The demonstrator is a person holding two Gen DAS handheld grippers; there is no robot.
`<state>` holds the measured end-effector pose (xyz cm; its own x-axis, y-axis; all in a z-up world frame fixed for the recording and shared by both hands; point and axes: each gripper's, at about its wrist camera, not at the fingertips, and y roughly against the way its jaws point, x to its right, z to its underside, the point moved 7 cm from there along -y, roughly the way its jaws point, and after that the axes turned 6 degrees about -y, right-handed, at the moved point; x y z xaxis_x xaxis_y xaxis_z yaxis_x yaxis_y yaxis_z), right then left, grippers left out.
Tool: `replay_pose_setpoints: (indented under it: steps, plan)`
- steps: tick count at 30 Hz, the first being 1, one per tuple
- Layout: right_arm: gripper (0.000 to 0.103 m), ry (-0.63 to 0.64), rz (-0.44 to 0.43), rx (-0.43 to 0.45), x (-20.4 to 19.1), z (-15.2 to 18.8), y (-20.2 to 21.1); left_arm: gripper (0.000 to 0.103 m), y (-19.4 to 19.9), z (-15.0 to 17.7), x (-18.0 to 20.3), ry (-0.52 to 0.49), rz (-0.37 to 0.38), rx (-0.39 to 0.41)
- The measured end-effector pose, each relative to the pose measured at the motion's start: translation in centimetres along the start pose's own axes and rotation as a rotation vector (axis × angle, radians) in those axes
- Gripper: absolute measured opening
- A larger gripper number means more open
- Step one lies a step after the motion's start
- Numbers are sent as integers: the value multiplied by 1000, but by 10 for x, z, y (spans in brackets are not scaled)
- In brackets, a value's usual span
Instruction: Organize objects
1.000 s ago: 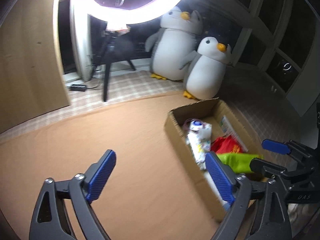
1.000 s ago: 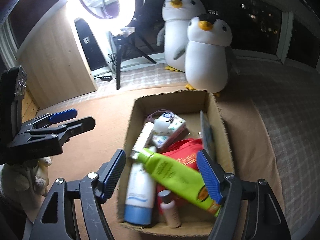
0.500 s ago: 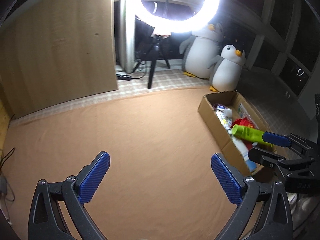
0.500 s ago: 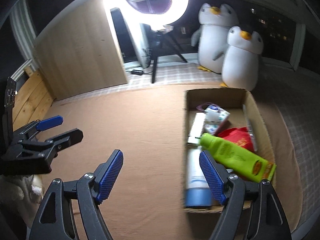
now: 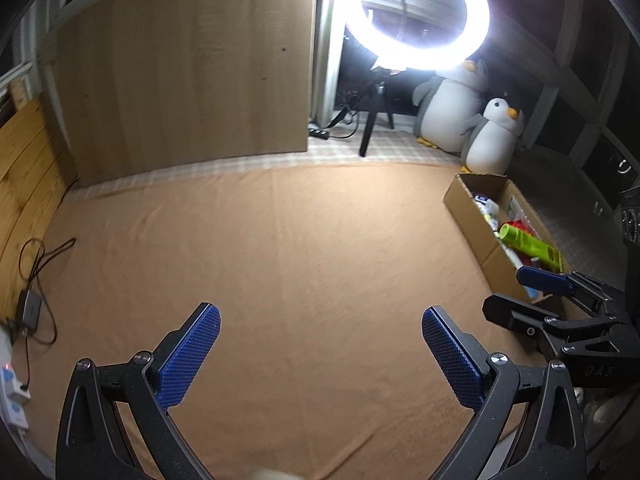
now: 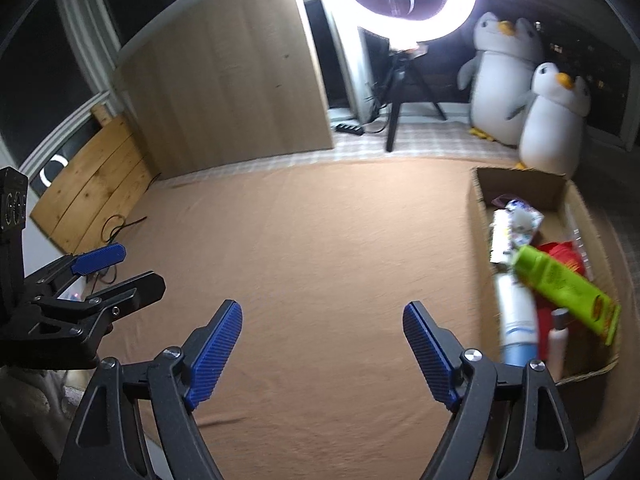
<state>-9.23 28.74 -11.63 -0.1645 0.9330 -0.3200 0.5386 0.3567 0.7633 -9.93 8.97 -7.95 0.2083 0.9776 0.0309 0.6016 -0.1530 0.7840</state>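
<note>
Both grippers hang over bare orange cloth (image 5: 304, 240) holding nothing: the left gripper (image 5: 320, 356) has its jaws spread wide, and the right gripper (image 6: 322, 350) is opening its jaws. Off to the right, a cardboard box (image 6: 480, 216) holds a green bottle (image 6: 560, 284) and a white tube (image 6: 516, 316).

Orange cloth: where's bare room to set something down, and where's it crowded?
Free: the orange cloth from the cardboard box across to the wood planks, back to the checkered strip. Crowded: the box, with green bottle and white tube.
</note>
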Motion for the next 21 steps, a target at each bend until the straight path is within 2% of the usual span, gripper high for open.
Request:
replay_pose_setpoints:
  steps: [1, 3, 8, 21]
  plan:
    - [90, -8, -8, -9, -4, 4, -3, 103, 2, 3, -3, 3, -5, -2]
    - [94, -18, -18, -21, -11, 9, -7, 103, 5, 10, -9, 9, -11, -5]
    - [94, -7, -20, -41, -27, 21, -13, 102, 15, 26, -24, 34, -23, -11]
    - [94, 20, 48, -7, -44, 36, -7, 103, 21, 54, -44, 82, -54, -38]
